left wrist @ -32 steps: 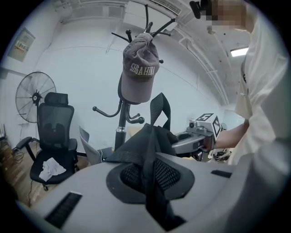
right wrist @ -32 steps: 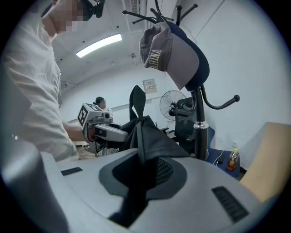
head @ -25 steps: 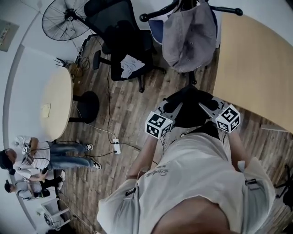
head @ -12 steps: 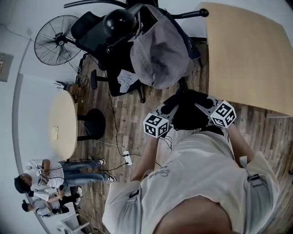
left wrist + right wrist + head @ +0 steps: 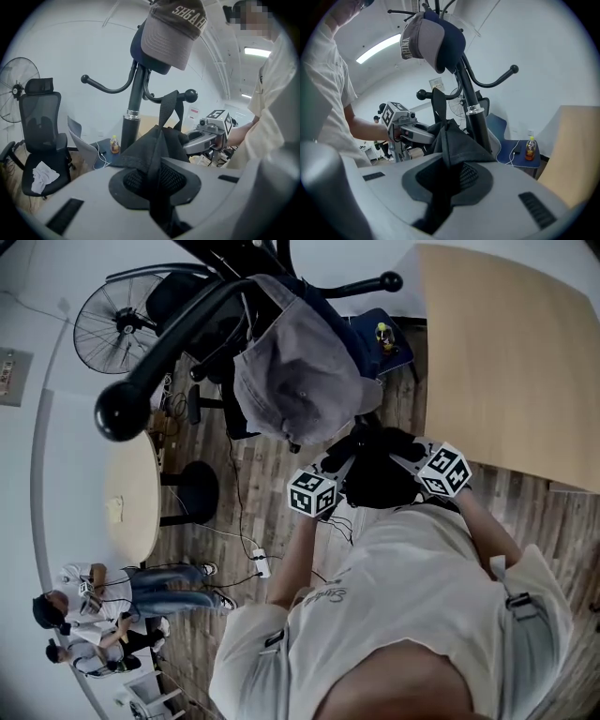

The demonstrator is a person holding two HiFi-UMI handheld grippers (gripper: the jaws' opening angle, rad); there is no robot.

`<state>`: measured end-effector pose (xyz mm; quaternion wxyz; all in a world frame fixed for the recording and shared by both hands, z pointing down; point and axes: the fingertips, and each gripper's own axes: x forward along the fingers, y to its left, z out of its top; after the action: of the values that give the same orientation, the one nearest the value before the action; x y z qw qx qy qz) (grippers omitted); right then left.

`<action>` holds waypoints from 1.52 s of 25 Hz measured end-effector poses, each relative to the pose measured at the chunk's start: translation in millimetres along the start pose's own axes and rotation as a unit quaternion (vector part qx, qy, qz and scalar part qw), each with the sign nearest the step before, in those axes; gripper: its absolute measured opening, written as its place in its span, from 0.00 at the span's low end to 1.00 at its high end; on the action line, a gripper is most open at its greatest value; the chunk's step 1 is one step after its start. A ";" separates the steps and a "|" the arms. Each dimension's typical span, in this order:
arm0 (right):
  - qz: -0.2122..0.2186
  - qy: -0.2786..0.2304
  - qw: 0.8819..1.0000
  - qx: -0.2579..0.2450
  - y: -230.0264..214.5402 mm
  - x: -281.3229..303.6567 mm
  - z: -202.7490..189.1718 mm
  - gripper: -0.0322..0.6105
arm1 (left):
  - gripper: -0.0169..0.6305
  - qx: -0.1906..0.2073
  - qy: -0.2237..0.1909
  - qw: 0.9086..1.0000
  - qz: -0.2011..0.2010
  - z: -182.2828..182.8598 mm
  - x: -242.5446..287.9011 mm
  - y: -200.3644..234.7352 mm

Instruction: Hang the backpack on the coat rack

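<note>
A black backpack (image 5: 375,472) hangs between my two grippers, close under the black coat rack (image 5: 178,352). My left gripper (image 5: 157,187) has backpack fabric between its jaws, and those jaws are opening. In the right gripper view, my right gripper (image 5: 440,187) is shut on the other side of the backpack (image 5: 454,145). The top strap (image 5: 168,105) runs up to a knobbed hook arm (image 5: 190,96) and seems draped over it. A grey cap (image 5: 171,28) sits on top of the rack pole (image 5: 133,108). Each gripper view shows the other gripper.
A black office chair (image 5: 40,131) and a fan (image 5: 112,320) stand left of the rack. A bottle (image 5: 114,144) stands on a blue seat behind the pole. A wooden table (image 5: 506,352) is on the right and a round table (image 5: 131,498) on the left. People (image 5: 84,592) sit at the lower left.
Both grippers have shifted a little left in the head view with the backpack still between them. The rack's arm and cap now loom larger and nearer over the backpack.
</note>
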<state>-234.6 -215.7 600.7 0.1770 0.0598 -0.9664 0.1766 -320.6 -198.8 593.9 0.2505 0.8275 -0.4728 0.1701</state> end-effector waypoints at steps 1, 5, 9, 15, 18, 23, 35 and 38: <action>0.002 0.004 1.000 0.005 -2.8 2.1 -3.2 0.10 | 0.11 0.000 0.003 1.000 0.003 -2.6 2.6 2.3; 0.001 0.018 1.000 0.016 -18.2 11.4 -3.6 0.11 | 0.11 -0.009 0.004 1.000 0.023 -2.5 12.9 15.4; -0.003 0.021 1.000 0.007 -26.4 24.5 1.0 0.11 | 0.13 -0.015 0.002 0.999 0.036 -1.6 13.9 30.7; -0.015 0.031 0.999 0.023 -45.6 33.0 1.6 0.15 | 0.16 -0.017 -0.002 1.000 0.020 0.3 26.1 43.2; -0.035 0.054 0.997 0.046 -49.9 32.8 0.1 0.20 | 0.16 -0.013 0.009 1.000 0.008 0.3 28.3 45.6; -0.100 0.060 0.991 0.063 -43.8 17.0 0.1 0.24 | 0.20 -0.048 0.010 0.999 0.005 -4.6 18.0 41.6; -0.169 0.020 0.982 0.084 4.0 -39.5 -5.6 0.04 | 0.19 -0.126 -0.091 0.986 0.064 -20.9 -45.7 29.7; -0.166 0.011 0.982 0.089 27.1 -49.1 -4.5 0.04 | 0.12 -0.108 -0.110 0.987 0.047 -20.1 -55.5 9.4</action>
<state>-192.3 -186.3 578.1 0.2089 0.2333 -0.9212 0.2309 -357.2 -152.5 583.9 0.2765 0.7864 -0.5511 0.0373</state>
